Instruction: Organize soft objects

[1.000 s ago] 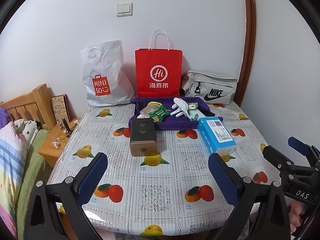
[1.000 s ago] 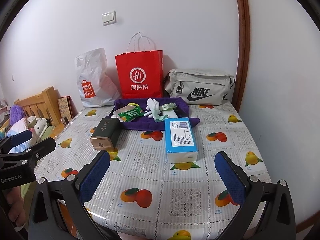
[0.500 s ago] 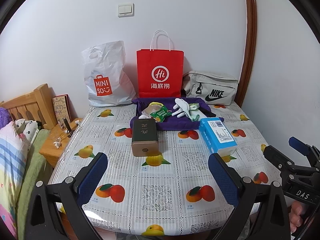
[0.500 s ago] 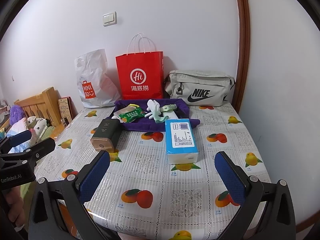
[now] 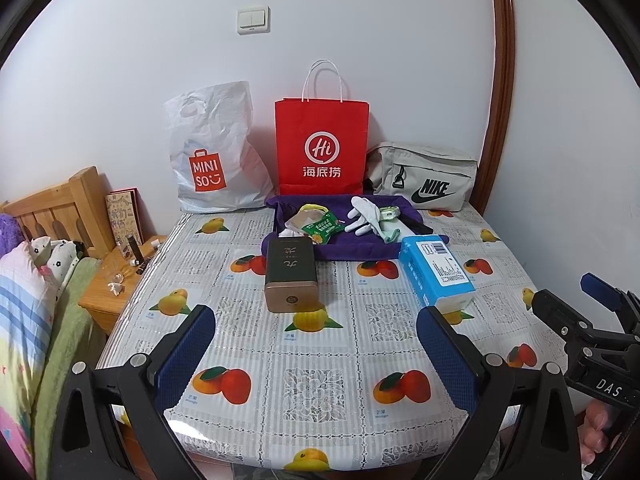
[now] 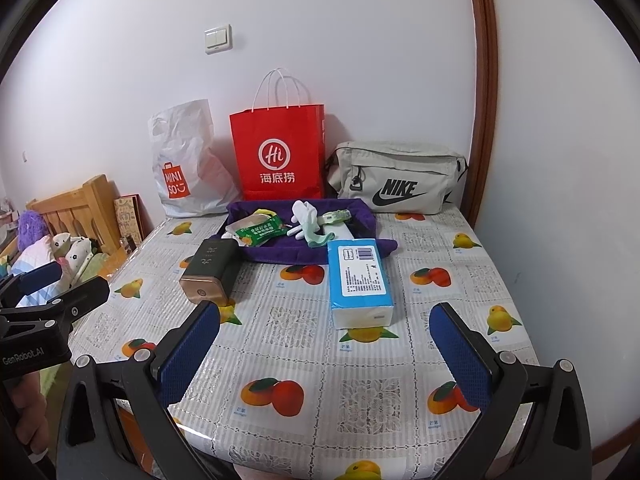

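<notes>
A purple fabric tray [image 5: 348,248] [image 6: 288,254] lies at the back of the table and holds a green snack packet [image 5: 324,230] [image 6: 260,232], white gloves [image 5: 362,216] [image 6: 304,214] and a small green item [image 5: 390,213]. In front of it lie a blue tissue pack [image 5: 436,272] [image 6: 358,276] and a dark box with a gold end [image 5: 291,274] [image 6: 210,270]. My left gripper [image 5: 316,354] and my right gripper [image 6: 324,354] hover wide open over the table's near edge, well short of these things, with nothing between the fingers.
Against the wall stand a white MINISO bag [image 5: 212,156], a red paper bag [image 5: 322,148] and a grey Nike bag [image 5: 424,178]. Left of the table are a wooden nightstand [image 5: 120,288] and a bed with a headboard [image 5: 60,208]. A wall closes the right side.
Both views have shifted very slightly; the objects sit a touch lower and closer in frame. Nothing on the table has moved, and both grippers stay open.
</notes>
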Demonstrator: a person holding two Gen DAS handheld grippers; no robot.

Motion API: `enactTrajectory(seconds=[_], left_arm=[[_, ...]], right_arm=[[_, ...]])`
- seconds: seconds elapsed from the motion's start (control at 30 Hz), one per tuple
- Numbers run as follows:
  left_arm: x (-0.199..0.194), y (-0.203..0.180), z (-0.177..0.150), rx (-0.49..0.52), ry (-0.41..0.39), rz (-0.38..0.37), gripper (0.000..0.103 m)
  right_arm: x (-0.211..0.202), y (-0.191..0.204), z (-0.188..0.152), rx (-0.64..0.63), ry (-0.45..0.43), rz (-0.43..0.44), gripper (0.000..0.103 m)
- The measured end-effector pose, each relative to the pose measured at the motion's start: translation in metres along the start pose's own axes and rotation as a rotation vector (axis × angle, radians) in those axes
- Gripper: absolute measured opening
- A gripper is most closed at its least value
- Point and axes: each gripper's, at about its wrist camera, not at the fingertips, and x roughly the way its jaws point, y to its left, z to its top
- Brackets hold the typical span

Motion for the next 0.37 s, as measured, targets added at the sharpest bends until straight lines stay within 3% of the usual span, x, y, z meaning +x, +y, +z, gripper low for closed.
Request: enactTrajectory(seconds=[0.37], left_arm=[[-0.0017, 0.0043, 0.0012, -0.002, -0.004, 0.002, 0.102]], right_arm=[[-0.0013, -0.0019, 0.0003, 0.0, -0.002, -0.001, 0.103]])
